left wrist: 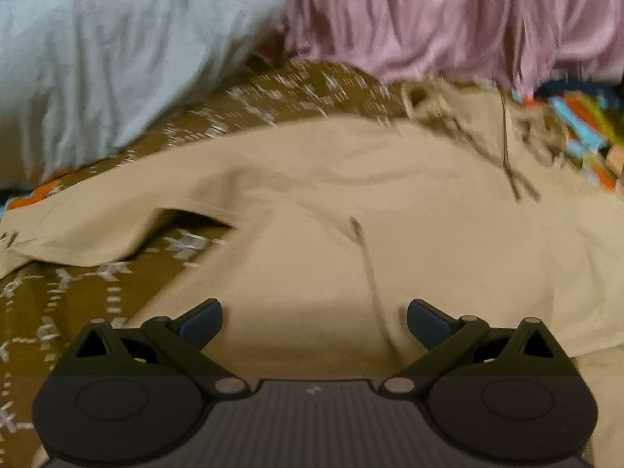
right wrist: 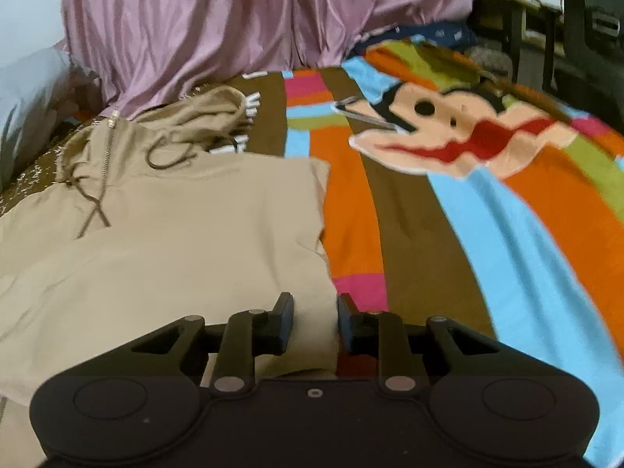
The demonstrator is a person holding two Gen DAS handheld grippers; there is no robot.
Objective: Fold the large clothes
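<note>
A tan hoodie [left wrist: 351,179] lies spread on the bed, front up, with its hood [right wrist: 206,113], zipper [right wrist: 103,171] and dark drawstrings toward the far side. One sleeve [left wrist: 97,226] stretches out to the left. My left gripper [left wrist: 314,312] hovers open over the hoodie's body, with nothing between its fingers. My right gripper [right wrist: 315,304] sits at the right-hand edge of the hoodie [right wrist: 195,234]. Its jaws stand a narrow gap apart, and the flat cloth edge lies in that gap without the pads pressing on it.
A striped bedcover [right wrist: 429,234] with a cartoon monkey face lies under the hoodie, and its brown patterned part [left wrist: 78,292] shows at the left. A pale pillow [left wrist: 97,58] lies at the far left. Pink cloth [right wrist: 214,19] hangs behind the bed. Dark furniture [right wrist: 585,39] stands far right.
</note>
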